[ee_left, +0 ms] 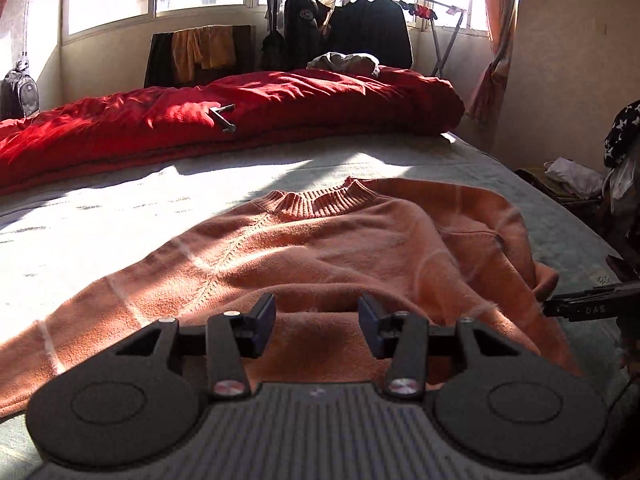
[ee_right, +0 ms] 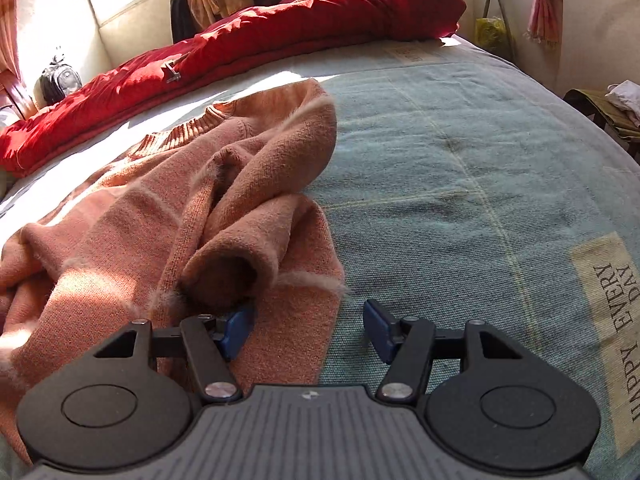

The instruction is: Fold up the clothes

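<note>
Right claw (ee_right: 309, 330) spread, empty, astride the sweater (ee_right: 168, 208) hem's right edge; bunched sleeve just ahead-left. Left claw (ee_left: 318, 326) spread, empty, over hem middle. Sweater lies lengthwise on bed (ee_right: 460, 168), collar far end.

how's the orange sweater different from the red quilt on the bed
The orange sweater lies loosely rumpled on the near part of the bed; the red quilt is folded into a long thick roll along the far side. The sweater is a thin knit with a ribbed collar; the quilt is bulky. Both catch sunlight.
</note>
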The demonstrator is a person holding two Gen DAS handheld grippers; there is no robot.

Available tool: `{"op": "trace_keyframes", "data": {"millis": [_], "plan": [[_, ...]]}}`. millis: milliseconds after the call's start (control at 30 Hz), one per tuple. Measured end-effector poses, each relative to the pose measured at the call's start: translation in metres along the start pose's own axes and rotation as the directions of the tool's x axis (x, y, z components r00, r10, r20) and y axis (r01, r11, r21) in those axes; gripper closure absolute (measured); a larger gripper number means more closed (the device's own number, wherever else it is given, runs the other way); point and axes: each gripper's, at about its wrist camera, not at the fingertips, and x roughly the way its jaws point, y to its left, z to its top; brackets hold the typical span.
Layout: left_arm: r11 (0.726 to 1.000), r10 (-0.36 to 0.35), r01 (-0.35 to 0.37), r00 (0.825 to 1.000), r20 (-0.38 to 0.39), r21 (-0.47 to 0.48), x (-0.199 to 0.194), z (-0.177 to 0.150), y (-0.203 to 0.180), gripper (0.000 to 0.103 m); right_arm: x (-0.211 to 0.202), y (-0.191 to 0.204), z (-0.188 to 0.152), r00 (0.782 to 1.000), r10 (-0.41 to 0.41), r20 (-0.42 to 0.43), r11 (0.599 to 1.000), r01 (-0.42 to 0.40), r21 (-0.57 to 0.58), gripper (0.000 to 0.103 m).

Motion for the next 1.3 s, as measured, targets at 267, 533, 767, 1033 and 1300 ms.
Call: {"op": "trace_keyframes", "data": {"millis": [267, 533, 767, 1033, 1300], "plan": [[0.999, 0.023, -0.023, 1.000, -0.002, 0.031, -0.006, 0.001, -0.034, 0.053, 0.003, 0.006, 0.008, 0.996, 0.060, 0.059, 0.994, -0.054, -0.099, 0.038], [0.997, 0.003, -0.002, 1.000, -0.011, 0.074, 0.003, 0.003, -0.056, 0.051, -0.003, 0.003, 0.003, 0.992, 0.079, 0.103, 0.990, -0.066, -0.122, 0.037], [0.996, -0.004, 0.005, 1.000, -0.003, 0.088, 0.000, 0.003, -0.055, 0.045, -0.008, 0.017, -0.002, 0.983, 0.005, 0.184, 0.969, 0.041, -0.245, 0.028], [0.996, -0.017, 0.018, 1.000, -0.007, 0.086, 0.001, -0.002, -0.047, 0.045, 0.004, 0.028, 0.015, 0.988, -0.038, 0.148, 0.979, 0.066, -0.193, 0.080], [0.999, -0.006, 0.006, 1.000, 0.007, 0.047, 0.000, -0.004, -0.019, 0.045, -0.018, 0.009, 0.023, 0.963, -0.186, 0.196, 0.968, 0.214, -0.133, 0.092]]}}
